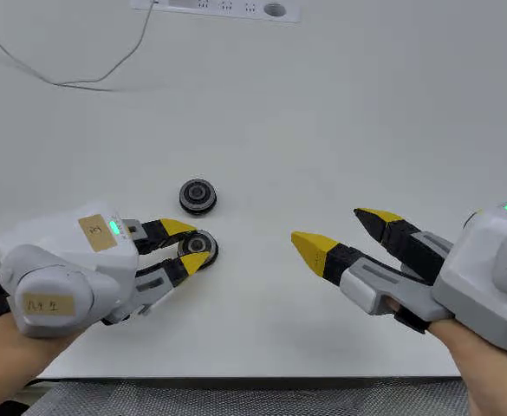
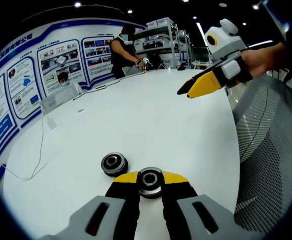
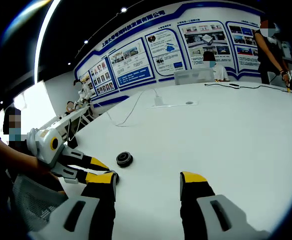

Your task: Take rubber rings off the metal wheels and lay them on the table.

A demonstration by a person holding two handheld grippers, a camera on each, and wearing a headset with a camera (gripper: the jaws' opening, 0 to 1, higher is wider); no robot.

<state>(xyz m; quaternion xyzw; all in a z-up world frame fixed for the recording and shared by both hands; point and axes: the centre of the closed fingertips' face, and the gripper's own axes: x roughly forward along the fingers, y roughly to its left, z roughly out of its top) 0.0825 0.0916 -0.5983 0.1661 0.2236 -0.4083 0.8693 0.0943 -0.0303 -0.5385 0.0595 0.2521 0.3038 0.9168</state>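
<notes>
White tabletop [image 1: 322, 130] bears no loose rings; far black-ringed metal wheel [image 1: 198, 196] untouched. Our left gripper [image 1: 192, 244] clamps the near wheel [image 1: 199, 246]; right gripper [image 1: 335, 230] gapes wide, empty.

We list one broad white table [image 1: 340, 121], matte and evenly lit; a white socket strip [image 1: 218, 7] lying at its far edge, with a thin grey cable [image 1: 80, 76] running up to it; a curved wall of blue-and-white display panels [image 3: 150, 52]; small round spotlights [image 2: 77, 4] in a dark ceiling; metal storage shelves [image 2: 160, 32] beyond the table; and grey perforated mesh [image 2: 270, 145] along the table's near edge.
</notes>
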